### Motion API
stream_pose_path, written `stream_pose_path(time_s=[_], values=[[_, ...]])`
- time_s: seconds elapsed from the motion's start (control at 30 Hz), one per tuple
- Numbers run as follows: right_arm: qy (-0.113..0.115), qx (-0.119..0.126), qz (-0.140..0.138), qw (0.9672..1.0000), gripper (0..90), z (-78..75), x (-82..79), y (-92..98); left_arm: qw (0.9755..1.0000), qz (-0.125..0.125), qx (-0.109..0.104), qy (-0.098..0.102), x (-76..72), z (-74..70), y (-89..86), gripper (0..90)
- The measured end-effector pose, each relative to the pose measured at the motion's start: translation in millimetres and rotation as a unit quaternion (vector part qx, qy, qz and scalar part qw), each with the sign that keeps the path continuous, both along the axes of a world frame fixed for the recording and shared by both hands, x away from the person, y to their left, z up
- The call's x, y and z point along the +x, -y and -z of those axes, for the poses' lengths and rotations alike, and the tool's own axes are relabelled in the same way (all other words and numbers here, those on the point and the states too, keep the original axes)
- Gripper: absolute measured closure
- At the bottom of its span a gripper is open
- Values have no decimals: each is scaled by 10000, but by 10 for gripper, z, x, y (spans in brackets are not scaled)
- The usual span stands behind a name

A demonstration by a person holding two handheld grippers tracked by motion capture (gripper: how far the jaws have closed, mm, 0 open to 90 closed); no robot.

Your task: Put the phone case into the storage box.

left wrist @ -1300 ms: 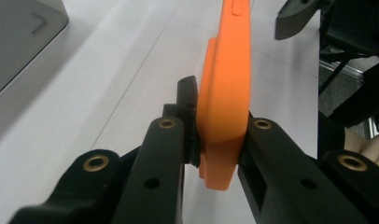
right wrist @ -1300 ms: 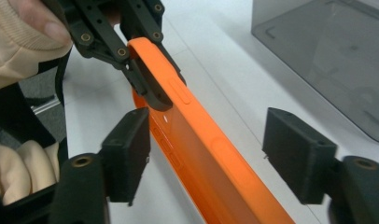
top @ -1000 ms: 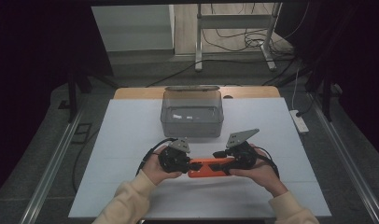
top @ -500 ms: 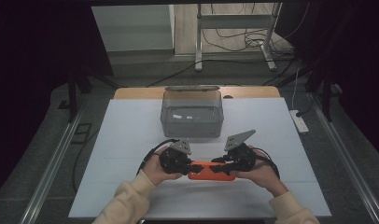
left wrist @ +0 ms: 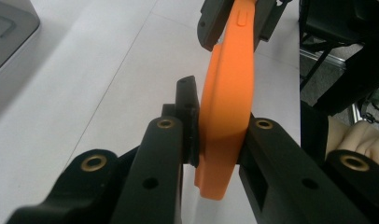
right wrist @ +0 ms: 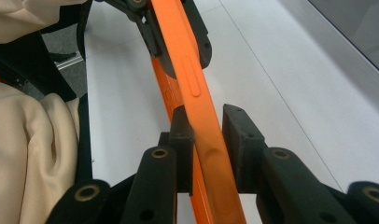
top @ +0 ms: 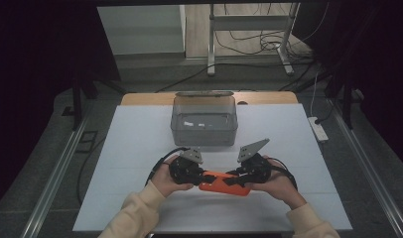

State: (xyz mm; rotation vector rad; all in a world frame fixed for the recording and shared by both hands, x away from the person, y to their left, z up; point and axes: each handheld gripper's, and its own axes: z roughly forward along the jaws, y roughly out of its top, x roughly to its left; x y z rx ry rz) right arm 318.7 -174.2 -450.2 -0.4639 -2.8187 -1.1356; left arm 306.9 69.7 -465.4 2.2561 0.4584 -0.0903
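The orange case (top: 224, 182) hangs between both grippers near the desk's (top: 140, 139) front edge — left gripper (left wrist: 214, 140) clamped on one end, right gripper (right wrist: 207, 135) closed around the other. It looks light, thin, smooth and probably somewhat flexible — best gripped across its flat faces near the ends.

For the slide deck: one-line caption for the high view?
Both grippers, left and right, clamp an orange case over a white table, clear bin behind.
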Motion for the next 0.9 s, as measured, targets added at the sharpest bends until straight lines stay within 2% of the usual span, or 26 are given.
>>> stream_pose_path(time_s=[0.9], values=[[-106, -8, -25, 9999, 775, 5, -1, 1, 9998, -55, -181, -20, 11, -32, -33, 813]])
